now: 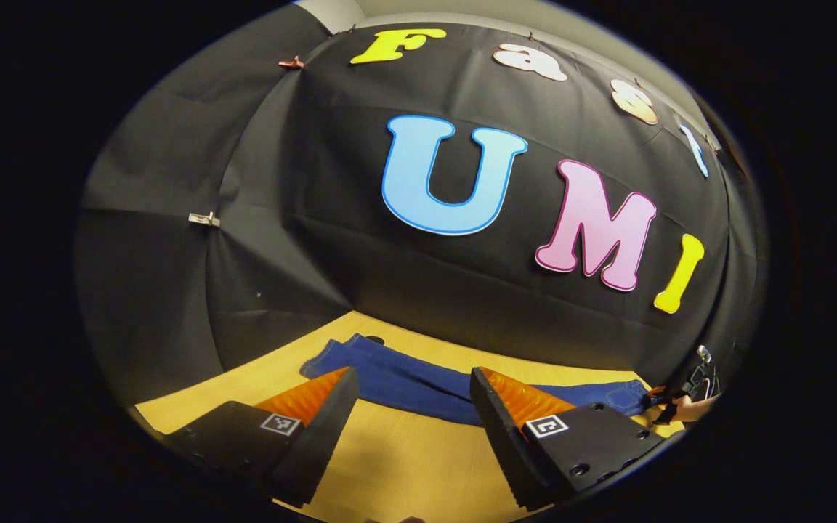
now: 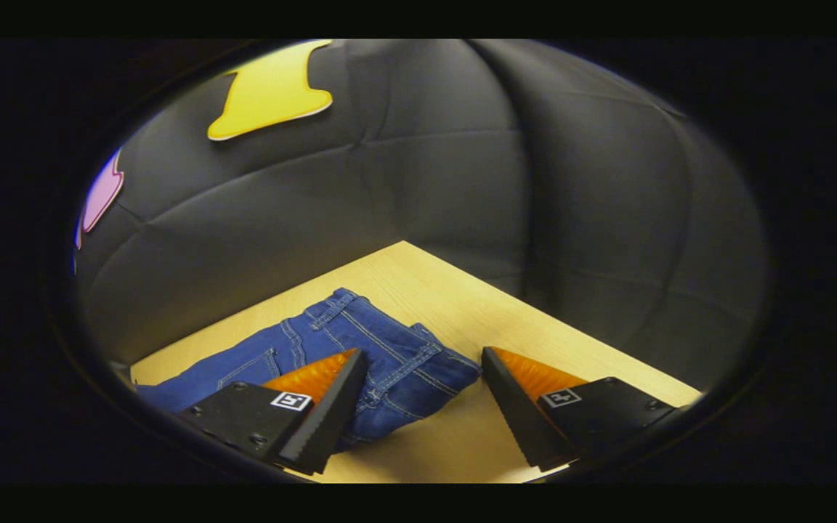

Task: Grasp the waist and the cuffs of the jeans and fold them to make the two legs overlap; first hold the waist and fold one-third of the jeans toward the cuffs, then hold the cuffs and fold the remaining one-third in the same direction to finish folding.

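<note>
Blue jeans [image 1: 418, 381] lie flat along the back of the wooden table [image 1: 404, 465], cuffs at the left, waist at the right. My left gripper [image 1: 413, 388] is open above the table, in front of the legs, with nothing between its fingers. In the right gripper view the waist of the jeans [image 2: 368, 349] with its belt loops and pocket lies just ahead. My right gripper [image 2: 424, 374] is open, its left finger [image 2: 331, 407] over the waist edge, touching nothing that I can tell. The right gripper [image 1: 669, 407] and the hand holding it appear far right in the left gripper view.
The black cloth wall [image 2: 462, 167] closes the table's back and right side. Bare table top [image 2: 535, 327] runs from the waist to the table's far corner. A metal clip [image 1: 204, 218] is pinned on the cloth at the left.
</note>
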Demonstrator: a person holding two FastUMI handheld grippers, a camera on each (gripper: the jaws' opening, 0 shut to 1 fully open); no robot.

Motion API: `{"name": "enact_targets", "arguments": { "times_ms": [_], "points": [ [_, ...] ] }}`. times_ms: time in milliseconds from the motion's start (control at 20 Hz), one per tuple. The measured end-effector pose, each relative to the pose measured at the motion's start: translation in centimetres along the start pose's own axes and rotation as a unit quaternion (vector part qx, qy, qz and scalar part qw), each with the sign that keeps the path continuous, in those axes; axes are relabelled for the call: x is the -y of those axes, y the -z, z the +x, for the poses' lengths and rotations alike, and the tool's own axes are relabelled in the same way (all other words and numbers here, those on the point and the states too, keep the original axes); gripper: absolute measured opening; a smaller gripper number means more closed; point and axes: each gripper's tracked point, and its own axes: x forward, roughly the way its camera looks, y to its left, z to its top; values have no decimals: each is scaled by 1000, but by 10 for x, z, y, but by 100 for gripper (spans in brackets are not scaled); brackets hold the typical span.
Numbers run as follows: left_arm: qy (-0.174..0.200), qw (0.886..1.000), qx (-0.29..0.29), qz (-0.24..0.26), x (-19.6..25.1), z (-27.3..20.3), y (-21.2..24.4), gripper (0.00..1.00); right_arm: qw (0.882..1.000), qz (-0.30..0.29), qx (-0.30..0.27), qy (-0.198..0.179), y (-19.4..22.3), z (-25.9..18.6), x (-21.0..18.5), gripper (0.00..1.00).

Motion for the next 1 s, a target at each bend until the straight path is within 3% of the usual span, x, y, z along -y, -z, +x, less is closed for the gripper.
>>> {"name": "enact_targets", "arguments": {
  "times_ms": [50,100,350,400,450,600,700,750,800,1000],
  "points": [
    [-4,1000,-5,2,0,3,6,97,1000,-8,3,3,2,2,0,88],
    [-8,1000,-11,6,-1,6,12,97,1000,-7,-1,0,3,3,-1,95],
    [-11,1000,-22,13,5,14,28,97,999,27,-14,-25,9,5,-20,56],
    [-10,1000,-21,13,7,14,30,97,999,20,-10,-24,7,5,-20,39],
    [-8,1000,-24,13,9,15,33,97,1000,6,-6,-29,6,4,-21,29],
    [-7,999,-33,14,12,16,44,97,998,-52,7,-28,3,0,-28,15],
    [-8,999,-40,14,14,16,53,97,996,-85,13,-36,0,-3,-32,14],
    [-10,999,-42,17,14,16,56,97,995,-94,13,-38,-4,-6,-32,21],
    [-13,999,-44,21,12,15,57,97,994,-98,17,-41,-9,-11,-35,14],
    [-22,998,-46,30,2,10,63,96,988,-124,57,-65,-40,-33,-60,14]
  ]
}}
